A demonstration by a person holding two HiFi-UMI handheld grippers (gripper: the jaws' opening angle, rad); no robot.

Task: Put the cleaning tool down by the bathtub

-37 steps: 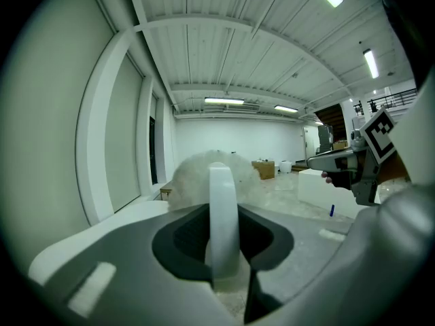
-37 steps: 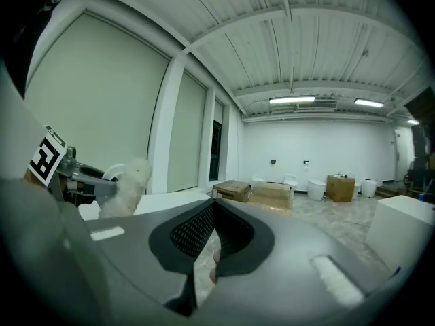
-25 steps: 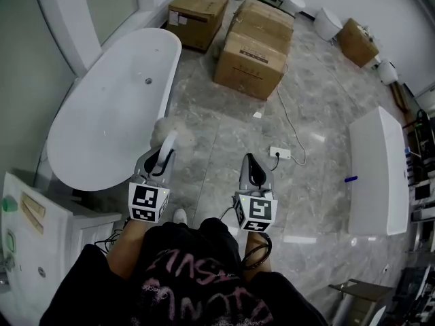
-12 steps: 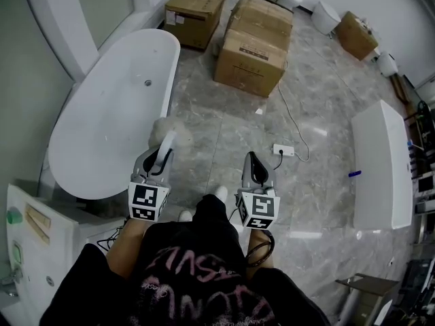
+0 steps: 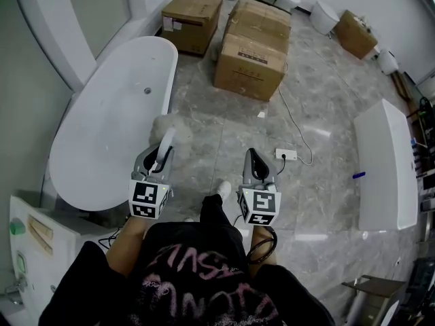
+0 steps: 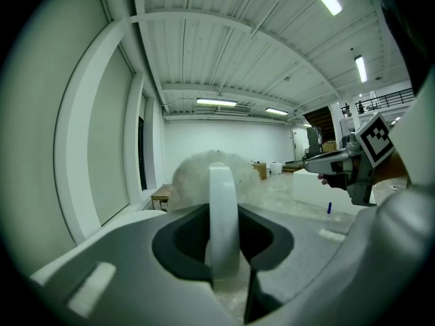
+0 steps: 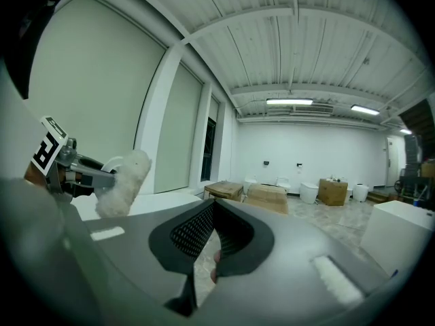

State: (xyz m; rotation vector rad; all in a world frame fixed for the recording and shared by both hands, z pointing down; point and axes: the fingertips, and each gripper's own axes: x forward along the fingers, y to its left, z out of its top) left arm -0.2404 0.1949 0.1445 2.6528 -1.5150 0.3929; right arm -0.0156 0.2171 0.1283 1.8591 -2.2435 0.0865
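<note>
- The left gripper [image 5: 161,160] is clamped on the white handle [image 6: 222,209] of the cleaning tool [image 5: 167,128]. The handle stands up straight between the jaws and the fluffy white head pokes out past the tips.
- That grip looks the same as a second ago. The tool hasn't slipped or tilted, and it's still up in the air, not on the floor.
- The right gripper [image 5: 256,166] has its jaws pretty much together with nothing in them. It's just riding along, well apart from the left one.
- What actually changes is the person: they've taken a step. A white shoe [image 5: 223,189] now shows out front between the two grippers, further forward than before.
- The room has slid toward them a bit too. The bathtub [image 5: 109,117] and the cardboard boxes [image 5: 251,62] sit a little lower in the head view.
- So the tool head hangs over the marble floor just beside the tub's long side, with the power strip [image 5: 285,154] off to the right.
- My read: this is still the carry, not the put-down. They're at the right spot already, so what's left is to lower the left gripper to the floor by the tub and let go.
</note>
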